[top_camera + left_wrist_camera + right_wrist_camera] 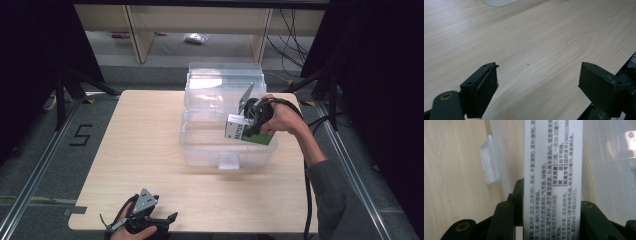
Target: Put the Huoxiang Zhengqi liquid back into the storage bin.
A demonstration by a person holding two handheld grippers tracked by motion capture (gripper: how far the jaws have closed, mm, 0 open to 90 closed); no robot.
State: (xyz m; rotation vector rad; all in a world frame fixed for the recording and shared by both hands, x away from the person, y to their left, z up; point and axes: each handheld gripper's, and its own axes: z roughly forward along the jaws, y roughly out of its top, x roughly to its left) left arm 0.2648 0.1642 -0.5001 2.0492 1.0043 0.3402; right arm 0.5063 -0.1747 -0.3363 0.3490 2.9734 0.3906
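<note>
A green-and-white medicine box (246, 131) hangs over the right part of the clear plastic bin (200, 147), with my right gripper (250, 125) shut on it. Seen from the right gripper view, the box (553, 165) shows a white side with small black print, and both black jaws press its sides. The bin's lid (225, 75) stands open at the back. My left gripper (167, 220) rests at the table's front edge, held in a hand. Its fingers (482, 87) stand wide apart over bare wood with nothing between them.
The light wooden table (145, 135) has free room left of and in front of the bin. A latch tab (490, 163) sticks out of the bin's front wall. Dark stands and cables flank the table, and shelving stands behind it.
</note>
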